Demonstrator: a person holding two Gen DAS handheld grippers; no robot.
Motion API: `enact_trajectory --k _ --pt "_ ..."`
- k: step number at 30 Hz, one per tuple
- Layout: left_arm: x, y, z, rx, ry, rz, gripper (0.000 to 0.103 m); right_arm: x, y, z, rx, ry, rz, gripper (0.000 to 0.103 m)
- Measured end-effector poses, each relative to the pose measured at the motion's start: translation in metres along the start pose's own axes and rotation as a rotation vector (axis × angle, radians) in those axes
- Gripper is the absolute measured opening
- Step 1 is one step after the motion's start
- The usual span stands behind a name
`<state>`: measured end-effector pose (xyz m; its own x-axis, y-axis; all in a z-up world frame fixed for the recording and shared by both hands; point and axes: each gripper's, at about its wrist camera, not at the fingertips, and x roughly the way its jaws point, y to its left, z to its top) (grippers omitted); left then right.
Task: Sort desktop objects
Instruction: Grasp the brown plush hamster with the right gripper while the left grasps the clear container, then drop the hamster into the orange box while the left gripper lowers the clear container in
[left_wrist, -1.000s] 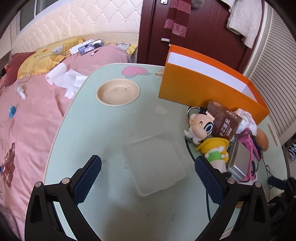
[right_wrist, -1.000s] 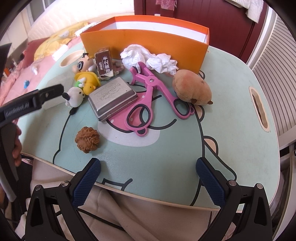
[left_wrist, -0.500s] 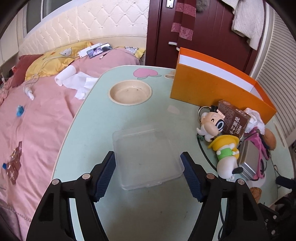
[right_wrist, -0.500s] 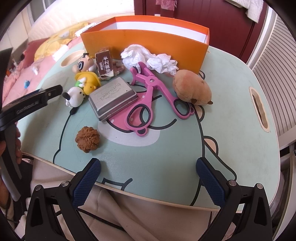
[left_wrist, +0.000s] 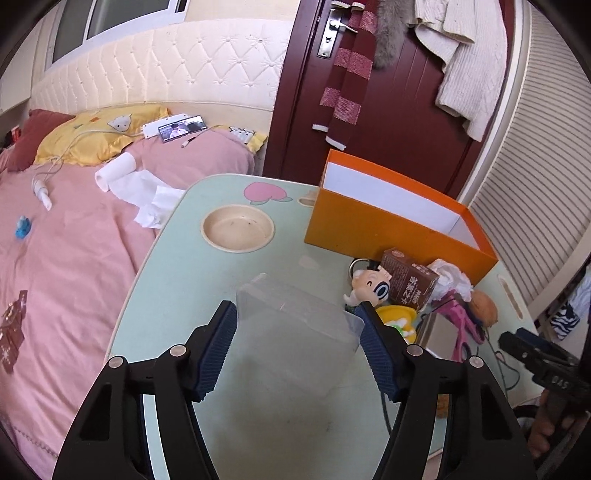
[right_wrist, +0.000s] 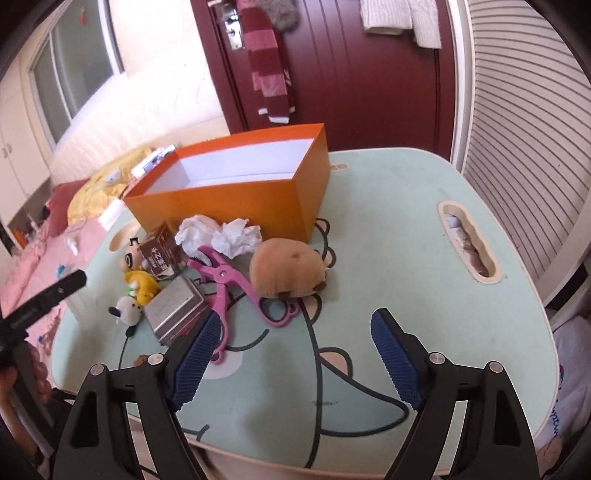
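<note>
Comparing with a second ago, we find the left gripper (left_wrist: 295, 350) closing onto the clear plastic tray (left_wrist: 295, 332), now tilted off the pale-green table (left_wrist: 177, 280); the right gripper (right_wrist: 291, 354), empty and narrowing, faces the brown plush toy (right_wrist: 286, 271) at twelve o'clock.

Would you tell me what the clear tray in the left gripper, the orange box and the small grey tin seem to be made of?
Clear tray: thin transparent plastic, slightly frosted; the table shows through it. Orange box: probably cardboard, matte orange outside and white inside, with thin, straight walls and sharp folded corners. Grey tin: likely metal, with a dull silver sheen and rounded pressed edges.
</note>
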<state>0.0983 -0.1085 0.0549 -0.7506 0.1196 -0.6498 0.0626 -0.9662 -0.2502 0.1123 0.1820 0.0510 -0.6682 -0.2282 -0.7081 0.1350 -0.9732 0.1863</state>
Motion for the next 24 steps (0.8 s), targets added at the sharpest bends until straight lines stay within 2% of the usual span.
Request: enact_trajectory --k 6,10,12,17,20,24 --pt "-0.005 0.014 0.001 -0.104 -0.019 -0.07 0.067 0.031 0.02 0.02 -0.037 0.01 -0.05 0.084" --pt "-0.005 0.014 0.001 -0.1 -0.027 -0.047 0.067 0.05 0.013 0.031 -0.006 0.066 -0.06 0.081" --pt "-0.003 0.014 0.001 -0.101 -0.023 -0.049 0.067 0.053 0.007 0.03 0.026 0.087 -0.033 0.048" --pt "-0.007 0.01 0.001 -0.084 -0.041 -0.045 0.067 0.042 -0.006 0.029 0.094 0.088 -0.007 0.047" --pt "-0.015 0.006 0.006 -0.082 -0.064 -0.05 0.067 0.025 -0.012 0.035 0.13 0.049 0.049 0.047" --pt "-0.032 -0.005 0.026 -0.052 -0.119 -0.05 0.067 0.0 -0.006 0.054 0.112 -0.026 0.102 0.047"
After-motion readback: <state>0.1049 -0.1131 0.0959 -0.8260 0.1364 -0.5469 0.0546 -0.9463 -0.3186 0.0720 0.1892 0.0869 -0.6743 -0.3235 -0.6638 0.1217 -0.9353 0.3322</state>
